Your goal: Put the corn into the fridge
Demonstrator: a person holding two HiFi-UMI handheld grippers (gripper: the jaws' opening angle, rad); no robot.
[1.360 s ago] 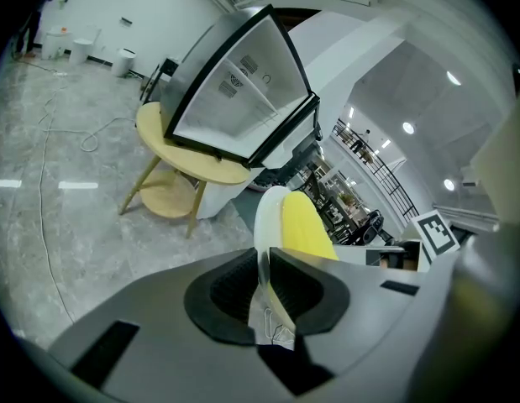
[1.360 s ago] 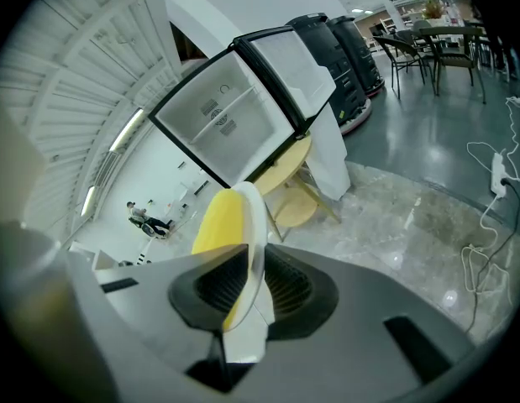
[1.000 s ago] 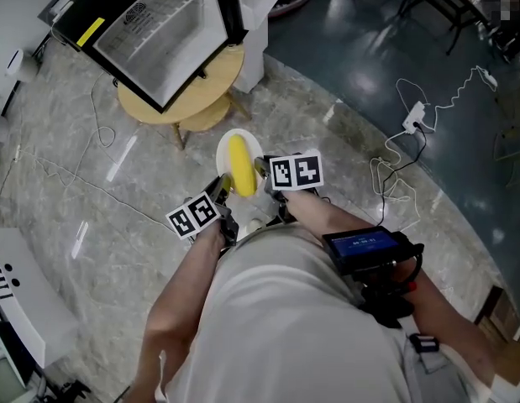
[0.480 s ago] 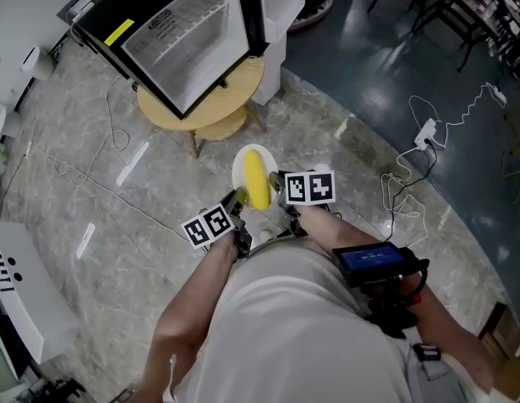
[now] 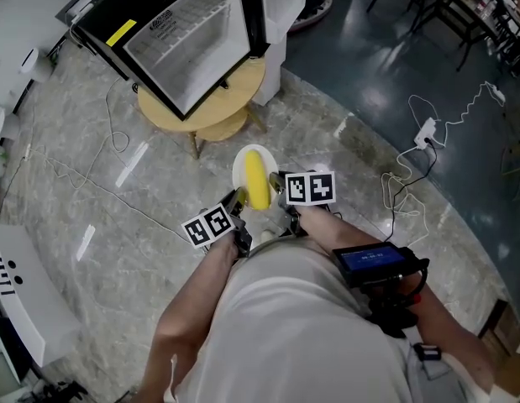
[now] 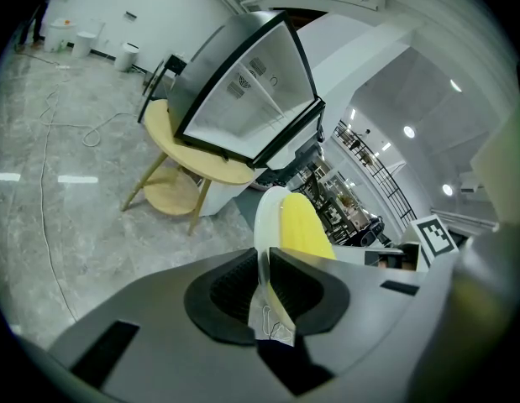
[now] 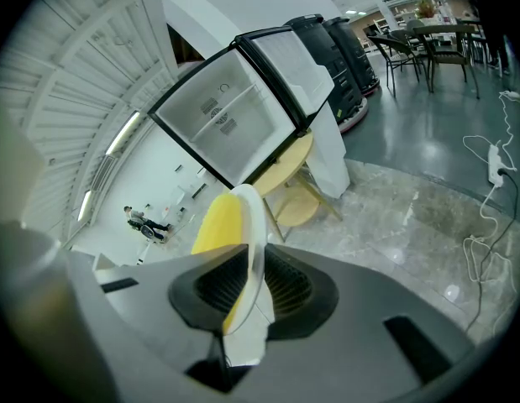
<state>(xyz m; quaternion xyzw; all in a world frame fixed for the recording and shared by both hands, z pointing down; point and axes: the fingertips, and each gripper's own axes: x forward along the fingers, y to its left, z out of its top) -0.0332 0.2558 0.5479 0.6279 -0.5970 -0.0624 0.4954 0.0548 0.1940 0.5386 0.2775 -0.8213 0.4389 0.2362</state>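
Nothing moved in 0.5 s: our left hand-held gripper and right hand-held gripper stay clamped on the plate bearing the corn.

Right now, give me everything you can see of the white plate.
The plate is white, round and thin-rimmed, smooth like ceramic or plastic. It is held roughly level in the air above the stone floor, short of the round wooden table. A yellow corn cob lies along its middle. The left gripper and right gripper pinch its rim from opposite sides; nothing else touches it.
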